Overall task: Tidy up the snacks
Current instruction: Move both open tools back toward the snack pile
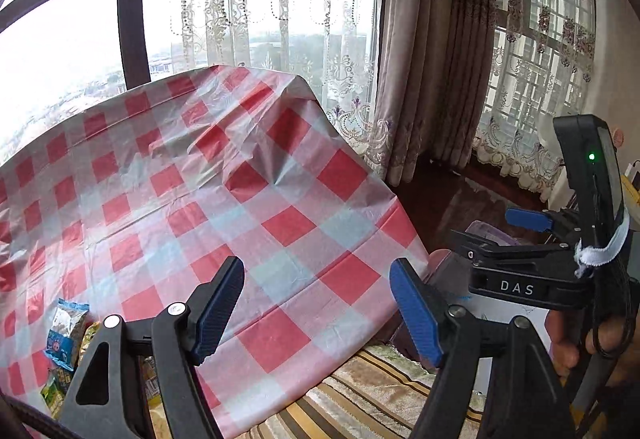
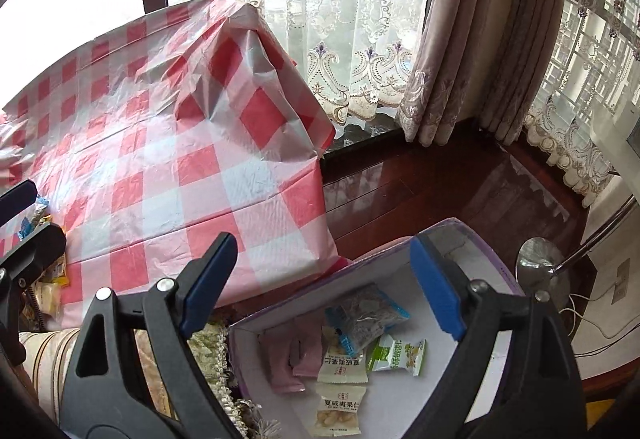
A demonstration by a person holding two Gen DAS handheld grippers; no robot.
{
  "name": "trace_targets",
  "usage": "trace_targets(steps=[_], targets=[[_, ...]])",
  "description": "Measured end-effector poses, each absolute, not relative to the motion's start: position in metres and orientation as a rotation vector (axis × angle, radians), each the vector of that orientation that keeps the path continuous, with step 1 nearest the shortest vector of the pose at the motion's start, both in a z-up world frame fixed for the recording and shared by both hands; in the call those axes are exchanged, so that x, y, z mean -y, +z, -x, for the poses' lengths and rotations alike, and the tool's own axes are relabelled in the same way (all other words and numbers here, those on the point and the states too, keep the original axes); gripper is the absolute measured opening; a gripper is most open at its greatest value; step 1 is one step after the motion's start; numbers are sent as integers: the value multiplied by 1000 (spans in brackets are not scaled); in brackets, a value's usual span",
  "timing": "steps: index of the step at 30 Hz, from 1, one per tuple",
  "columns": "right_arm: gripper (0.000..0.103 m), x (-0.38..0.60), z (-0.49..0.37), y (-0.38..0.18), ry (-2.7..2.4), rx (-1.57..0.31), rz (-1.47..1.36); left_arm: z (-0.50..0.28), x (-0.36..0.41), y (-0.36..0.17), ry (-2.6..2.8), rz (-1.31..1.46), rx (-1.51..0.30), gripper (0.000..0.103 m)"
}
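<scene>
- Hovering over the white box [image 2: 472,259] with right gripper [image 2: 320,285] fingers spread and empty; several snack packets [image 2: 366,323] already lying inside, at 6 o'clock of the checked desk [image 2: 168,143].
- Left gripper [image 1: 316,313] fingers likewise spread, nothing between them.
- More snacks [image 1: 66,331] waiting at the desk's 8 o'clock corner.
- Best approached from above, pinching one packet by its flat middle, then carried clear over the box wall.

The snack packets [image 1: 66,335] at 8 o'clock of the left wrist view are partly hidden behind the left gripper [image 1: 316,311], and their print is too small to read. In the right wrist view, the box [image 2: 472,259] is cut by the right gripper [image 2: 324,287], and a pink packet [image 2: 286,363] shows no readable print.
</scene>
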State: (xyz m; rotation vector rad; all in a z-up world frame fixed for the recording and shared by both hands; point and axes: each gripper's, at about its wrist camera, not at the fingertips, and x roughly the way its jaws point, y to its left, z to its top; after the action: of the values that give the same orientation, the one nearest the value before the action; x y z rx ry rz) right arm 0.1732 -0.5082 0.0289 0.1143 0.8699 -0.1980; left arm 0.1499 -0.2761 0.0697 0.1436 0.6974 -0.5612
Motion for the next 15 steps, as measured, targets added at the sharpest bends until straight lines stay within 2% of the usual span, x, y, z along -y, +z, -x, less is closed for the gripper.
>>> trace_targets(steps=[15], targets=[[89,396,-180,17,117,-980,-172,-142,129,53,-377,219,-802,76]])
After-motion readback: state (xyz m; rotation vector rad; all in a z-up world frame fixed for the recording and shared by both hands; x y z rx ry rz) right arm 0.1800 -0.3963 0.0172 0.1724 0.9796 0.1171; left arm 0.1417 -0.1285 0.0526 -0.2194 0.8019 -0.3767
